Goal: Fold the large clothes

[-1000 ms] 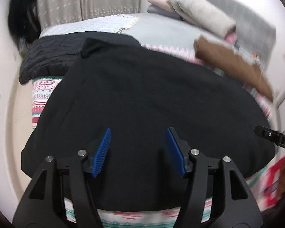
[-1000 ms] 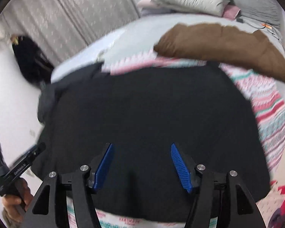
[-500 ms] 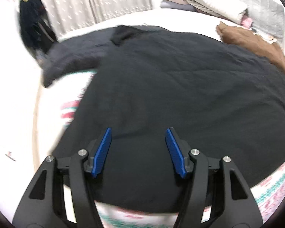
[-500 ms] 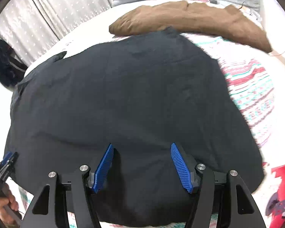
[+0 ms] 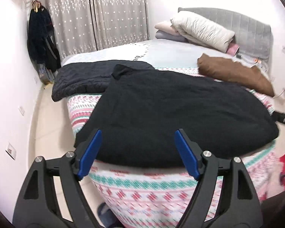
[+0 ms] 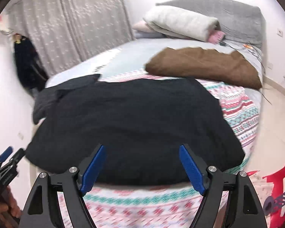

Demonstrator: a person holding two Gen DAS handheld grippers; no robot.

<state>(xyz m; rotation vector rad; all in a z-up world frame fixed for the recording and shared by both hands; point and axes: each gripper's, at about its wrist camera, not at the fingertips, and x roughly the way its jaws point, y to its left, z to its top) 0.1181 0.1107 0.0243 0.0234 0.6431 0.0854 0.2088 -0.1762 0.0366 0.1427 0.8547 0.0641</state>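
From the left wrist view we count one large black garment [image 5: 176,112] spread flat over the foot of the bed [image 5: 142,195], one dark quilted blanket [image 5: 83,79] just beyond its far left corner, and one brown garment [image 5: 235,76] lying further up on the right, apart from the black one. At the head of the bed we see one cream folded duvet [image 5: 203,30] resting on a small stack of folded pieces, against one grey headboard [image 5: 250,34]. One dark coat [image 5: 41,39] hangs on the left wall beside the grey curtain [image 5: 93,15]. The left gripper [image 5: 137,152] hovers over the near edge of the black garment; its two blue fingers [image 5: 90,153] are spread wide and grip nothing. At the right edge we glimpse a black part of the other tool. From the right wrist view, which is somewhat blurred, we count the same single black garment [image 6: 131,125] on the patterned bedcover [image 6: 239,110], the one brown garment [image 6: 205,66] just past its far edge, and one cream duvet [image 6: 182,22] by the headboard. One red plastic stool [image 6: 279,182] stands by the bed at the lower right. The right gripper [image 6: 142,169] is held above the garment's near hem, its two blue fingers [image 6: 192,171] wide apart with nothing between them. At the lower left we see the left gripper [image 6: 4,161] in a hand, beside the garment's left corner
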